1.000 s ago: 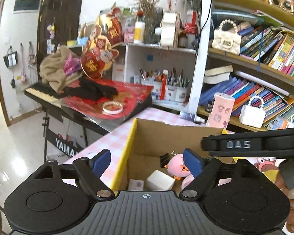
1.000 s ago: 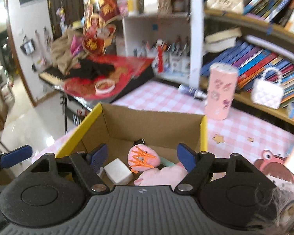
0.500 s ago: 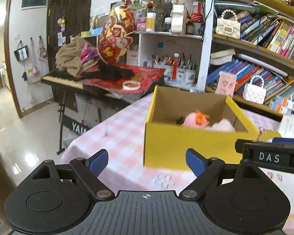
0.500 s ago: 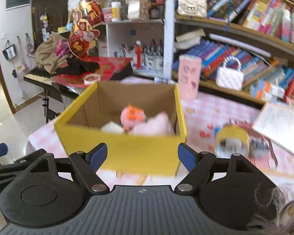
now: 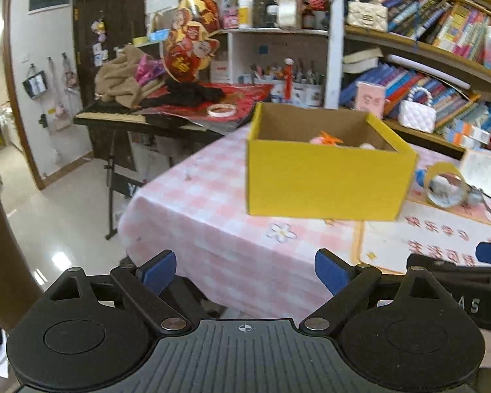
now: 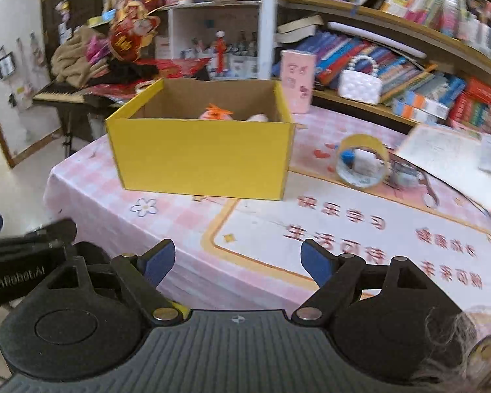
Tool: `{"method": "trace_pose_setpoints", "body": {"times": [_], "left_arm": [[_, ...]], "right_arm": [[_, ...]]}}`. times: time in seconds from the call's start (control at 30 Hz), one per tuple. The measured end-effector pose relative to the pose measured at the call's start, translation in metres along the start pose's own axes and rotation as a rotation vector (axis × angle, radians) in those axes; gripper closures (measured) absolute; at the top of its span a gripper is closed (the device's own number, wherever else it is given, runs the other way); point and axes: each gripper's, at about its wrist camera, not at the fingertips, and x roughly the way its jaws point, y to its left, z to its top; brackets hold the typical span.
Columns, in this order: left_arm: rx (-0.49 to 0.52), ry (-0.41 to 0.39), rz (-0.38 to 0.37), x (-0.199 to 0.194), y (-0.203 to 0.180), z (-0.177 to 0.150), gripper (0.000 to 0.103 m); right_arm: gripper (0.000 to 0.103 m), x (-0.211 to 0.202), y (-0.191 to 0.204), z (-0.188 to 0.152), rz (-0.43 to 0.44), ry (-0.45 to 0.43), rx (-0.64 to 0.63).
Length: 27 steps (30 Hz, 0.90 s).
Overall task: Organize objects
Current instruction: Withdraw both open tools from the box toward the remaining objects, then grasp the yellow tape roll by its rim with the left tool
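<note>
Both hand-held grippers are sitting back off the near edge of the counter (image 6: 91,196) now. The left hand-held gripper (image 5: 242,270) is released, its jaws having just been opening, nothing between its blue pads but a view of pink checked cloth. The right hand-held gripper (image 6: 235,258) is released too, jaws also just been opening, empty, hanging over the printed mat (image 6: 360,239).

The yellow box (image 6: 203,160) is standing upright on the counter, ahead of both grippers and well apart from them. A pink plush (image 6: 217,113) with an orange tuft is peeking over its rim from inside; what else is lying in there I cannot tell.

Just right of the box, a tape roll (image 6: 361,160) is standing on edge, with small bits showing through its ring, too blurred to name. Behind the box a pink carton (image 6: 296,80) is standing upright, and a white purse (image 6: 360,86) is sitting on the low bookshelf (image 6: 409,49) beyond. Papers (image 6: 448,154) are lying at the far right.

Off to the left, a keyboard (image 5: 114,109) on its stand is carrying a brown cloth (image 5: 121,77), red paper and a small tape ring (image 5: 221,109). Between the grippers and the box, the counter is showing only cloth and mat.
</note>
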Motion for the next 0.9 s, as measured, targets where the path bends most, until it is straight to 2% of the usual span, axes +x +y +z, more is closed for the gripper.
{"method": "trace_pose_setpoints", "body": {"times": [0.67,0.9], "left_arm": [[0.195,0.051,-0.295,-0.008,-0.105,-0.016,0.008],[0.251,0.058,-0.358,-0.012,-0.143,-0.018,0.008]], "right_arm": [[0.016,-0.049,-0.093,-0.048,-0.324,0.065,0.180],[0.016,-0.060,-0.131,-0.059,-0.392,0.092,0.252]]}}
